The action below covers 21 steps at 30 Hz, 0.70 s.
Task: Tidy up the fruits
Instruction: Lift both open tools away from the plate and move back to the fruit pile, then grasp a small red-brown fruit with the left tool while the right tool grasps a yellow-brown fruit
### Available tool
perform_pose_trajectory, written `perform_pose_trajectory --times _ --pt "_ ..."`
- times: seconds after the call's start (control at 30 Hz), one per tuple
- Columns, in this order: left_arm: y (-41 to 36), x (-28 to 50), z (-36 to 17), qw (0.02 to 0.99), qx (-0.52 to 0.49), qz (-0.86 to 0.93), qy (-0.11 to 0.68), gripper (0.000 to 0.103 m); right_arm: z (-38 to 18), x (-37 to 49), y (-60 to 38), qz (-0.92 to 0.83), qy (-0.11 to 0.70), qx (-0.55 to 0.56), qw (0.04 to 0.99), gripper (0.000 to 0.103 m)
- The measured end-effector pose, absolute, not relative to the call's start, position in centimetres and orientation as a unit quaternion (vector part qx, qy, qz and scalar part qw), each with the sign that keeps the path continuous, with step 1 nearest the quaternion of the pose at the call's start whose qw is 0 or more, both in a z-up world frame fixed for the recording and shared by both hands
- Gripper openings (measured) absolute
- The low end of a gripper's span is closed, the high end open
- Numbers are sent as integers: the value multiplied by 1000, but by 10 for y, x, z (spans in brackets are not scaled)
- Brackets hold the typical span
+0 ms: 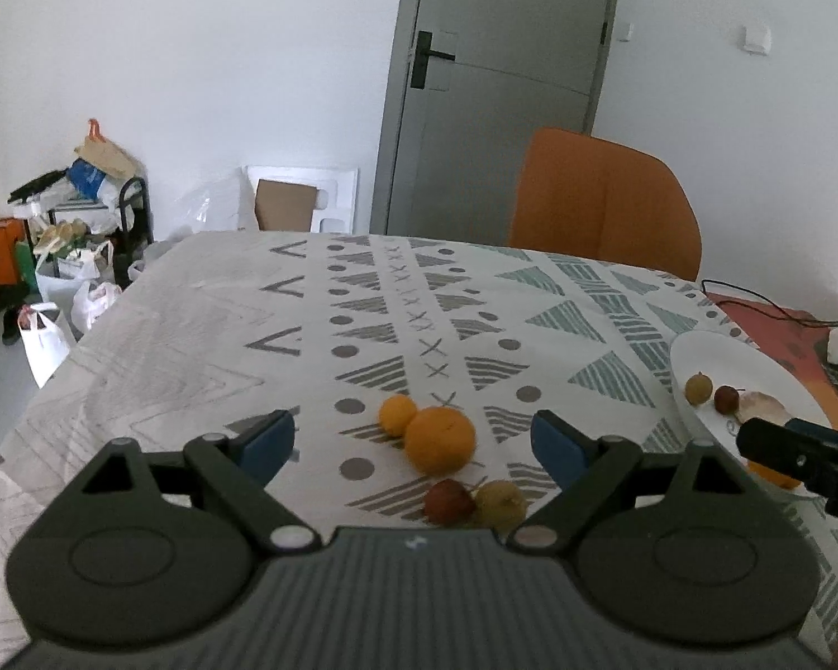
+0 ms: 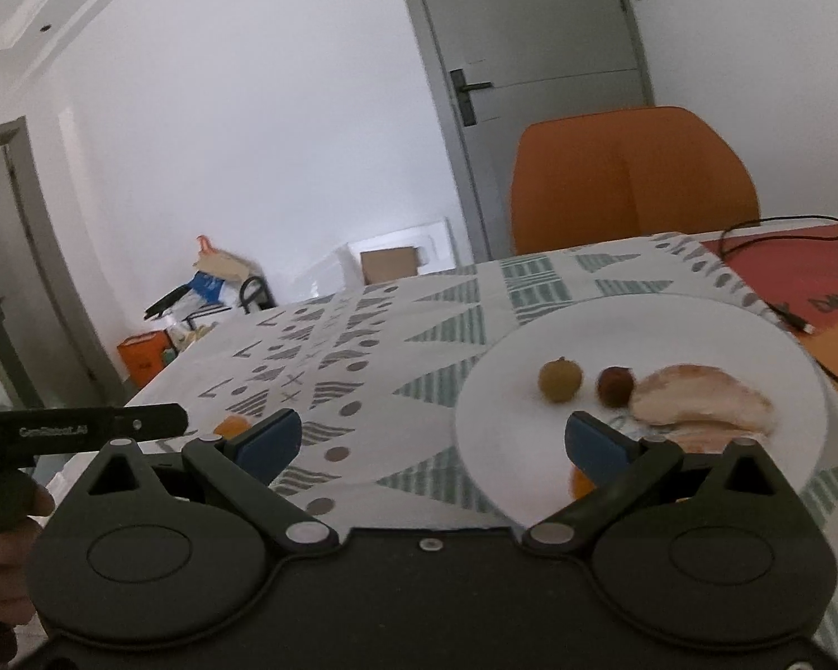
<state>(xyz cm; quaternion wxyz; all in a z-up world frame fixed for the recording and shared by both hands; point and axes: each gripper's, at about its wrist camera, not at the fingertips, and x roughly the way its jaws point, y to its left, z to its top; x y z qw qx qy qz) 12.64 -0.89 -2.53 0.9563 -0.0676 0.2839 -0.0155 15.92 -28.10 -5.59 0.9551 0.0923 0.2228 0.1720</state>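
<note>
In the left wrist view, a large orange (image 1: 440,439), a small orange (image 1: 396,415), a red fruit (image 1: 447,501) and a yellow-green fruit (image 1: 500,502) lie on the patterned tablecloth between my open left gripper's (image 1: 413,441) blue pads. The white plate (image 2: 698,329) holds a yellow-green fruit (image 2: 559,379), a red fruit (image 2: 615,385), a pinkish peel piece (image 2: 704,399) and an orange (image 2: 581,483) half hidden behind a fingertip. My right gripper (image 2: 436,441) is open and empty over the plate's near left edge. The plate (image 1: 715,352) also shows at the right in the left wrist view.
An orange chair (image 1: 603,201) stands at the table's far side before a grey door. A black cable (image 2: 776,301) and a red mat (image 2: 799,262) lie right of the plate. Bags and a cart (image 1: 78,234) crowd the floor at left.
</note>
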Motion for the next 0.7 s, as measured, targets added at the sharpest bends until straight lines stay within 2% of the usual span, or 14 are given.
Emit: perform_pose_trajectory --times 0.13,0.27,0.7 --pt "2 125 -31 955 -82 -14 285 89 -57 161 -265 186 229 76 953 101" --pt "12 123 -35 954 -93 -12 285 84 -59 164 -249 204 238 62 947 94" --pt "46 120 -49 948 -124 -5 294 72 -69 173 -198 246 271 29 930 79"
